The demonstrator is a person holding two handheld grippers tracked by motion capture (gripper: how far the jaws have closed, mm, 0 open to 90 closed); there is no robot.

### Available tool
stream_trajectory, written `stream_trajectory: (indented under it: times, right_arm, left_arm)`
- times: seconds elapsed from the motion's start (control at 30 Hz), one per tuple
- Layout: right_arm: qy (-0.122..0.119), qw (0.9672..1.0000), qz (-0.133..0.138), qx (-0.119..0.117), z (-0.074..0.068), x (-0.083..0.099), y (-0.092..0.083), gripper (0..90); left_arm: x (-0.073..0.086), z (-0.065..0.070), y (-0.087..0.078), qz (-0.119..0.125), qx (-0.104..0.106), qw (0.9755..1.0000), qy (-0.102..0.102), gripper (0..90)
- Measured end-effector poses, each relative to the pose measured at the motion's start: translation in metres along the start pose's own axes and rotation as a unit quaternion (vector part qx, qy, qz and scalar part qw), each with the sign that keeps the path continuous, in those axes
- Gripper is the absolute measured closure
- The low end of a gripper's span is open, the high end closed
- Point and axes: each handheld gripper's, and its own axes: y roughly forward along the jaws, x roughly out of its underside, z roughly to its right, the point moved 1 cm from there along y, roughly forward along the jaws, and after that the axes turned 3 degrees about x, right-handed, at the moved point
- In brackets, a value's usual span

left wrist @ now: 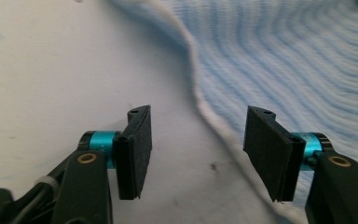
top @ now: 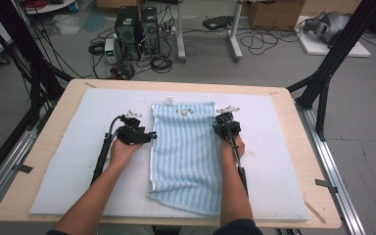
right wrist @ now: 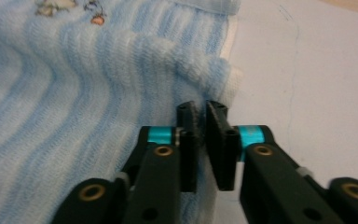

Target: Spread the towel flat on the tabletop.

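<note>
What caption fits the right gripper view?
Right gripper, jaws nearly together, pinching the bunched edge of the blue striped towel on the white mat.

On the table (top: pixel 293 147): 1 blue striped towel (top: pixel 183 152), 1 pale mat (top: pixel 68 161) under it. 2 grippers, w/ 2 black jaws each: left gripper (top: pixel 152 135), right gripper (top: pixel 220 128). 2 forearms, 1 per gripper. On the floor behind: 2 black PC towers (top: pixel 137 32), 1 small white box (top: pixel 109 50) beside them, approx. 2 cardboard boxes (top: pixel 274 13) at the far edge, though the view there is poor.
</note>
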Motion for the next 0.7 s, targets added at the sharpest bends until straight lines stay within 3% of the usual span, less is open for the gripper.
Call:
stream_trajectory:
  times: [0.07, 0.13, 0.17, 0.23, 0.27, 0.3, 0.33, 0.43, 0.5, 0.6, 0.63, 0.7]
  right_arm:
    - [0.004, 0.9998, 0.011, -0.019, 0.001, 0.0, -0.006, 70.1]
    - [0.007, 0.999, 0.025, -0.038, 0.002, -0.001, -0.015, 65.9]
    - [0.002, 0.9986, 0.03, -0.044, 0.003, -0.001, -0.021, 64.2]
    - [-0.001, 0.9974, 0.04, -0.06, 0.003, 0.001, -0.032, 59.2]
    - [-0.007, 0.9969, 0.037, -0.069, 0.003, 0.003, -0.037, 57.6]
    - [-0.015, 0.9968, 0.033, -0.071, 0.002, 0.005, -0.042, 55.4]
    - [-0.025, 0.9966, 0.03, -0.073, 0.002, 0.008, -0.046, 53.8]
    - [-0.019, 0.9944, 0.01, -0.104, 0.002, 0.023, -0.056, 47.6]
    - [-0.026, 0.9932, -0.021, -0.112, -0.001, 0.028, -0.056, 47.9]
    - [-0.034, 0.9925, -0.029, -0.114, -0.006, 0.033, -0.052, 53.3]
    - [-0.029, 0.9919, -0.038, -0.118, -0.007, 0.034, -0.048, 57.6]
    - [-0.011, 0.9928, -0.035, -0.114, -0.005, 0.032, -0.044, 74.2]
  left_arm:
    - [0.003, 0.008, 0.002, -0.005, 0.015, 0.9998, 0.008, 43.1]
    - [0.005, 0.017, 0.003, -0.005, 0.013, 0.9995, 0.03, 43.2]
    - [0.006, 0.02, 0.003, -0.007, 0.001, 0.9989, 0.046, 44.8]
    - [0.009, 0.024, 0.003, -0.005, -0.025, 0.9969, 0.074, 59.4]
    - [0.009, 0.024, 0.002, -0.005, -0.011, 0.9971, 0.075, 69.3]
    - [0.009, 0.023, 0.002, -0.006, -0.004, 0.9977, 0.067, 87.3]
    - [0.009, 0.023, 0.002, -0.006, -0.006, 0.9976, 0.069, 86.8]
    - [0.008, 0.019, 0.003, 0.004, -0.022, 0.9977, 0.064, 87.5]
    - [0.006, 0.011, 0.004, 0.014, -0.024, 0.9989, 0.039, 87.5]
    - [0.003, 0.001, 0.005, 0.016, -0.027, 0.9995, 0.011, 87.5]
    - [0.001, -0.001, 0.005, 0.014, -0.033, 0.9993, 0.011, 87.5]
    - [-0.004, -0.005, 0.006, 0.012, -0.041, 0.9991, 0.009, 87.5]
